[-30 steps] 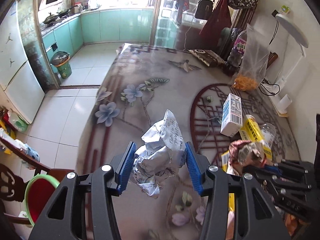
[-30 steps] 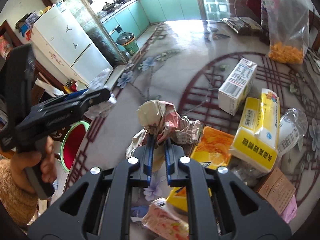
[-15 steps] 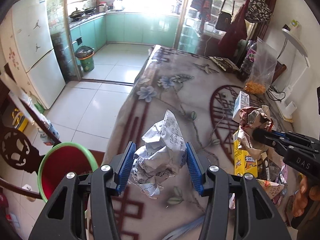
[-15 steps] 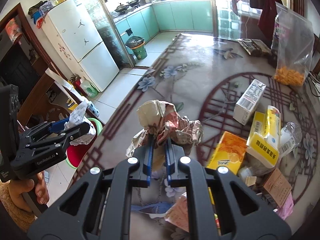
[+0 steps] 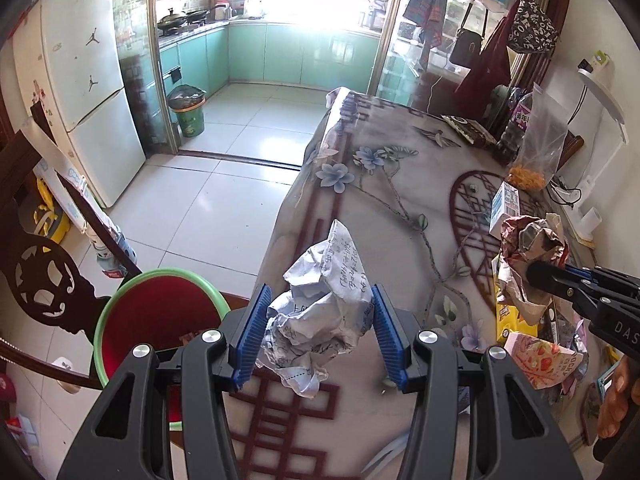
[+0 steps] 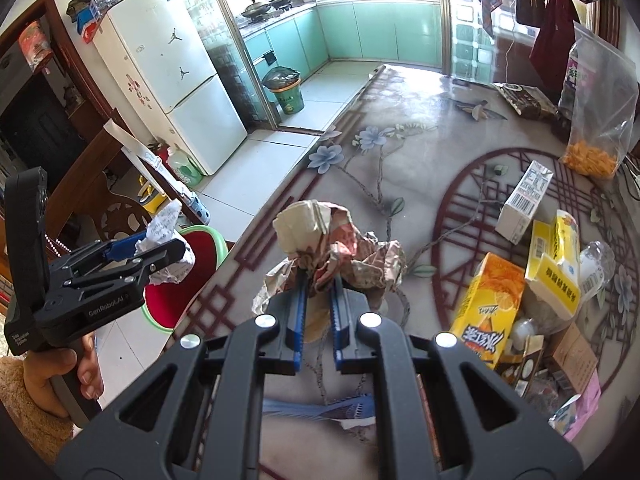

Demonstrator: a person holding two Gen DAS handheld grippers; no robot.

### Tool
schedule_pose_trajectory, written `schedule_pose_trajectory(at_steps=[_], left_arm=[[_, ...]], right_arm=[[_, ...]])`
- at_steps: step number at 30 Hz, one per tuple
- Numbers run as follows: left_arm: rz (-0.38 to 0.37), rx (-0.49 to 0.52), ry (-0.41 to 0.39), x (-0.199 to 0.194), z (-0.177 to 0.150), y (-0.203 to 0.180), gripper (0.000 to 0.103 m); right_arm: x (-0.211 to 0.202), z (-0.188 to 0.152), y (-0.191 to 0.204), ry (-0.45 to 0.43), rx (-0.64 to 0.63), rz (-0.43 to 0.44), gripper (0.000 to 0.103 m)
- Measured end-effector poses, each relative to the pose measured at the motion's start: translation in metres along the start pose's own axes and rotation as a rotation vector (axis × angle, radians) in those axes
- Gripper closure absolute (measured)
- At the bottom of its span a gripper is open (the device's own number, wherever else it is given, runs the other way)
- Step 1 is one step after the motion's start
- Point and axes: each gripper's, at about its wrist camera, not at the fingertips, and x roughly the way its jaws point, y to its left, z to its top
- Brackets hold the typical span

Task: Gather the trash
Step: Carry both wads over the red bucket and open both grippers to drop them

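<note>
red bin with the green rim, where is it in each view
Left wrist: the red bin sits lower left, on the floor beside the table edge, left of the left gripper.
Right wrist: the bin is left of centre, partly behind the left gripper.
Shared landmark: the white fridge.

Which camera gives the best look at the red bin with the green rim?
The left wrist view: the bin sits beside the table edge, opening mostly visible. In the right wrist view the bin is largely hidden behind the left gripper and its crumpled paper.
</note>
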Motion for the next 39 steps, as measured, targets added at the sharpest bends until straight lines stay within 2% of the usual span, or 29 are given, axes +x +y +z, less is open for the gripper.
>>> schedule_pose_trajectory(at_steps=[7,21,32,39], left_arm=[[-0.032,0.016,0.001,0.0,0.003,0.019,0.055],[-0.027,0.016,0.012,0.004,0.01,0.08,0.055],[0.034,-0.05,0.023,0.002,-0.008,0.144,0.055],[0.086,-0.114,0.052,0.003,-0.027,0.192,0.055]], right_arm=[[0.005,0.0,0.02,0.005,0.014,-0.021,0.091],[0.021,0.005,0.073,0.005,0.015,-0.037,0.091],[0.054,0.01,0.124,0.045,-0.028,0.017,0.091],[0.087,0.012,0.17,0.105,-0.075,0.1,0.091]])
